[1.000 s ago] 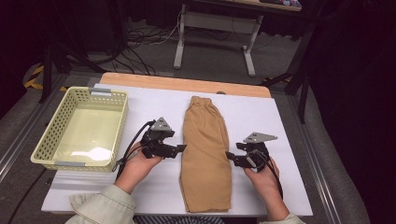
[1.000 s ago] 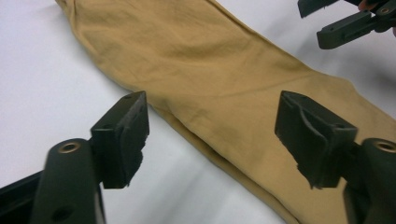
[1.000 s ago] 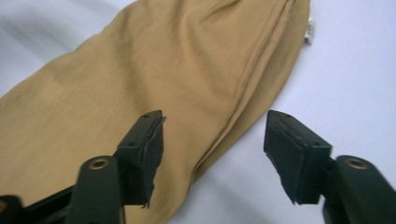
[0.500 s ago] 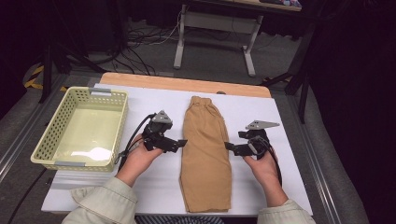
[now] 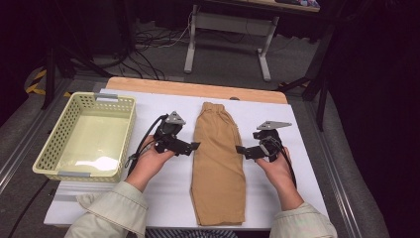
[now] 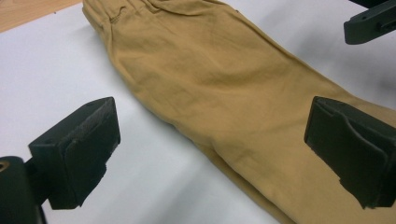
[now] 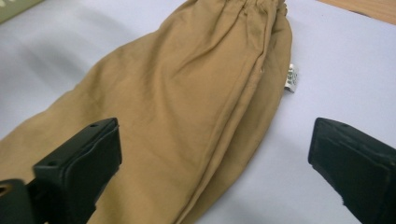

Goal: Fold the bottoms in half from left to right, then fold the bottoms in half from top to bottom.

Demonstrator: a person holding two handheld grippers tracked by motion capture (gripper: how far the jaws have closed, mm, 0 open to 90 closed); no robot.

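Both your left tool (image 5: 194, 145) and right tool (image 5: 239, 148) have just been opening, nothing between them. The tan trousers (image 5: 216, 163) lie folded lengthwise mid-bench (image 5: 307, 163); grip both edges level before folding.

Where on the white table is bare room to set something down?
Bare strips lie between the yellow plastic basket and the tan folded trousers, and right of the trousers to the table edge. The open left gripper and right gripper crowd both.
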